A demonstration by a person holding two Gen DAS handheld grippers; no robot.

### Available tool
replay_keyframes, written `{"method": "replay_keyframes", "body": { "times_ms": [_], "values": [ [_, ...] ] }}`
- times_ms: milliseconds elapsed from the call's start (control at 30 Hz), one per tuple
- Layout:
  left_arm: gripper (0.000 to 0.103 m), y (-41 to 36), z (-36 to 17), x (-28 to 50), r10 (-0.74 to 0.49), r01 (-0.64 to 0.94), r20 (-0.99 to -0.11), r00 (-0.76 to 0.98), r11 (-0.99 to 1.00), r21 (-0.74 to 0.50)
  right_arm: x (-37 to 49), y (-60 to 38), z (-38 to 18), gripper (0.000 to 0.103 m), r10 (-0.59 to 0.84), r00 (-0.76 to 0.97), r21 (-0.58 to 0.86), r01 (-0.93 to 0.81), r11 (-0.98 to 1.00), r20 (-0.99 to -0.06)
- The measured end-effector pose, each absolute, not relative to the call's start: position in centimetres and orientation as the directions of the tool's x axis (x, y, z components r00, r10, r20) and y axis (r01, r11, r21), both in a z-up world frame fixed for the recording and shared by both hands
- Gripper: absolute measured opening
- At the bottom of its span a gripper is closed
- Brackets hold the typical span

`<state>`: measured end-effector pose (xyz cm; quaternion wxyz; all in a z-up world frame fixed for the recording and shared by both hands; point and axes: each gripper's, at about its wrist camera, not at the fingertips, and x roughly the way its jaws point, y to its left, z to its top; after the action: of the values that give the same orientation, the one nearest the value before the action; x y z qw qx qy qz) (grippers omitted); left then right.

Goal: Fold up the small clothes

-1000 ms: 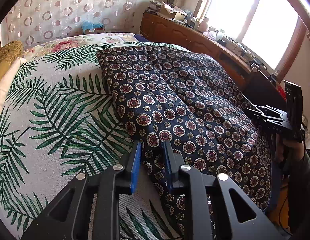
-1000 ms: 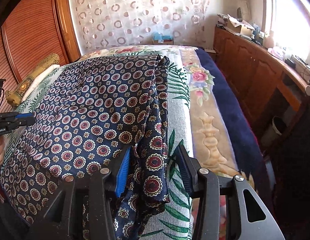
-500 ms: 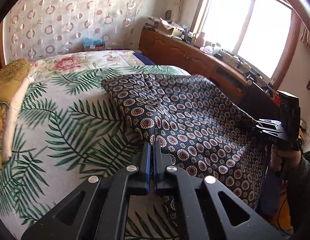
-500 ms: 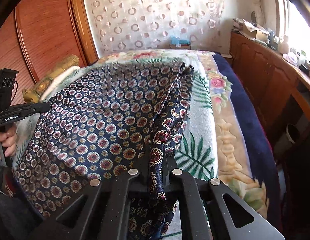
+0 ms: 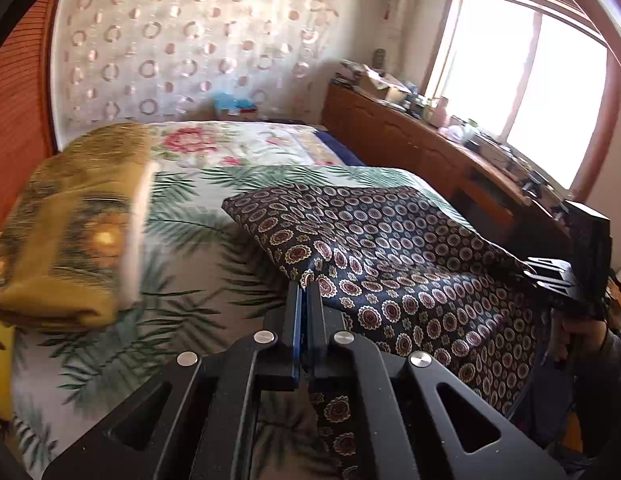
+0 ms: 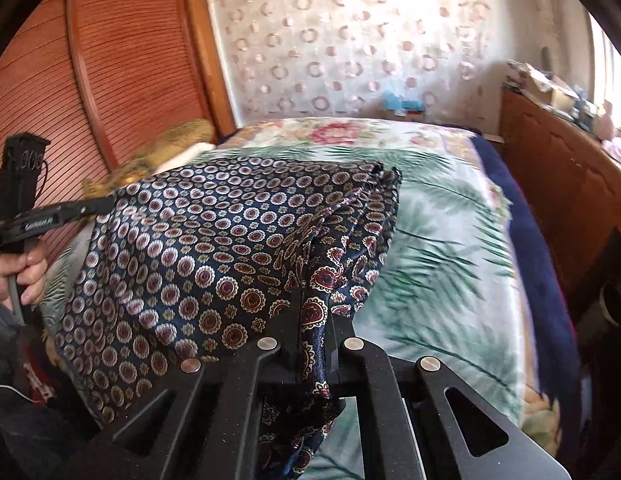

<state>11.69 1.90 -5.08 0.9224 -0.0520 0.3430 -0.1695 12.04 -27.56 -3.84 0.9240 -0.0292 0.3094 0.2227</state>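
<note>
A navy garment with a red and cream medallion print (image 5: 390, 248) (image 6: 214, 248) lies partly on the bed, its near edge lifted off the cover. My left gripper (image 5: 304, 286) is shut on the garment's near left corner. My right gripper (image 6: 315, 300) is shut on its bunched near right corner, with loose cloth hanging below the fingers. Each gripper shows in the other's view, the right gripper (image 5: 526, 270) at the right edge, the left gripper (image 6: 108, 202) at the left edge. The garment's far edge rests on the bed.
The bed cover (image 5: 182, 240) has a palm-leaf and flower print. A yellow-gold pillow (image 5: 74, 216) lies at the left. A wooden sideboard (image 5: 414, 148) with clutter runs under the window on the right. A ribbed wooden headboard (image 6: 54, 92) stands at the left.
Both grippers closed on the garment's near corners and rose, lifting the near edge off the bed and carrying it toward the far side. More of the pillow and wall came into view.
</note>
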Motion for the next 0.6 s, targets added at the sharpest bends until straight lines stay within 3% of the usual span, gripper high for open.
{"method": "replay_keyframes", "body": {
  "times_ms": [300,367,400,467,600],
  "values": [
    [0.003,4.1,-6.5,10.5,-0.254,0.204,-0.677,0.69,0.967,-0.155,13.3,-24.0,-5.1,0.004,0.396,0.694,0.042,-0.467,0.883,-0.601],
    [0.007,3.7,-7.0,10.3,-0.234,0.202,-0.694,0.681,0.971,-0.129,13.5,-24.1,-5.4,0.005,0.382,0.694,0.044,-0.452,0.891,-0.61],
    [0.011,3.7,-7.2,10.2,-0.235,0.206,-0.697,0.678,0.97,-0.127,13.4,-24.2,-5.5,0.007,0.371,0.697,0.04,-0.442,0.896,-0.613],
    [0.039,3.9,-7.3,9.8,-0.244,0.214,-0.695,0.677,0.968,-0.131,13.3,-24.6,-5.6,0.012,0.349,0.707,0.024,-0.426,0.904,-0.616],
    [0.061,4.4,-7.4,8.6,-0.233,0.214,-0.694,0.681,0.97,-0.116,12.2,-24.5,-5.7,0.044,0.285,0.729,-0.013,-0.374,0.928,-0.623]
  ]
}}
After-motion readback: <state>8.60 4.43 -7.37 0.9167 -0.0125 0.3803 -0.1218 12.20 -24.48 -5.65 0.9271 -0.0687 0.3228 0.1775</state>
